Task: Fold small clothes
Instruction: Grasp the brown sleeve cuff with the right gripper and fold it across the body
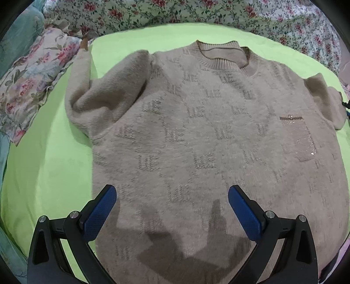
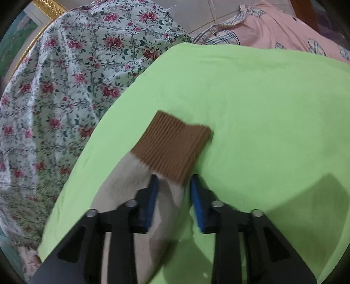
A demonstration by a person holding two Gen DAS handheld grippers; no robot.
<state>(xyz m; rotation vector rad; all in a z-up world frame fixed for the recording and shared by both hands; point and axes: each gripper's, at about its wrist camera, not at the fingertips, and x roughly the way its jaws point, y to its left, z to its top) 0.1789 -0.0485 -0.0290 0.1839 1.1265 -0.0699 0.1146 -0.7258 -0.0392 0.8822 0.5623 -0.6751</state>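
Note:
A beige knitted sweater (image 1: 207, 135) lies front up on a lime green sheet (image 1: 48, 166), neck away from me. Its left sleeve (image 1: 105, 96) is bunched beside the body. A sequined pocket (image 1: 299, 139) sits on the right chest. My left gripper (image 1: 172, 192) is open above the lower part of the sweater, holding nothing. In the right wrist view my right gripper (image 2: 172, 181) has its fingers on either side of the beige sleeve (image 2: 135, 181), just behind the brown ribbed cuff (image 2: 172, 144). The jaws are narrow around the sleeve fabric.
Floral bedding (image 1: 175, 13) lies behind the green sheet and a floral pillow (image 1: 32, 83) at the left. In the right wrist view floral cloth (image 2: 65, 87) lies at the left and a pink patterned cloth (image 2: 284, 30) at the back right.

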